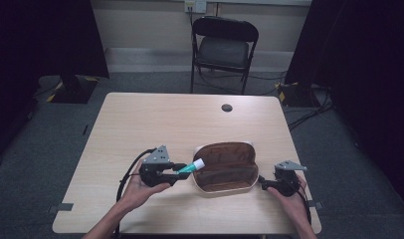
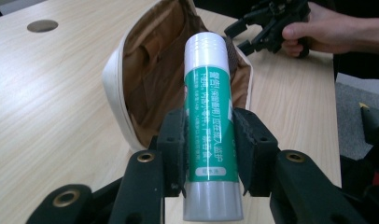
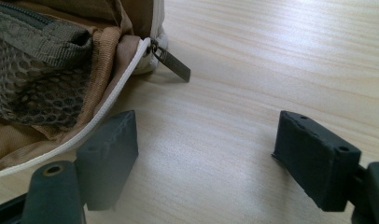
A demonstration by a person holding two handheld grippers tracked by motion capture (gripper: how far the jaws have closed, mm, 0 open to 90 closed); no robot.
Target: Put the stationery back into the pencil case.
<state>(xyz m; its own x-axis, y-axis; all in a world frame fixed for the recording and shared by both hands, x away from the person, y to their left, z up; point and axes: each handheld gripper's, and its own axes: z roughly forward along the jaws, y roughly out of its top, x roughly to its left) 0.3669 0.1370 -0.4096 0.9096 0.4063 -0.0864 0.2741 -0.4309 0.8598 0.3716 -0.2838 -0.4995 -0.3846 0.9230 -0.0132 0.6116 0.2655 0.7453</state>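
Observation:
A cream pencil case [image 1: 225, 168] with a brown lining lies open on the wooden table [image 1: 140, 124]. My left gripper [image 1: 180, 172] is shut on a green and white glue stick [image 1: 192, 167], whose white cap points at the case's left end. In the left gripper view the glue stick [image 2: 210, 126] stands between the pads, over the case's open mouth [image 2: 150, 70]. My right gripper [image 1: 262, 183] rests open on the table at the case's right end. In the right gripper view its jaws [image 3: 201, 163] are spread wide, with the zip pull [image 3: 171, 63] and mesh pocket [image 3: 33, 88] just ahead.
A round cable hole [image 1: 227, 107] sits near the table's far edge. Behind the table stands a black folding chair [image 1: 224, 47]. Dark curtains hang at both sides. Cables trail on the grey floor at the right [image 1: 309, 114].

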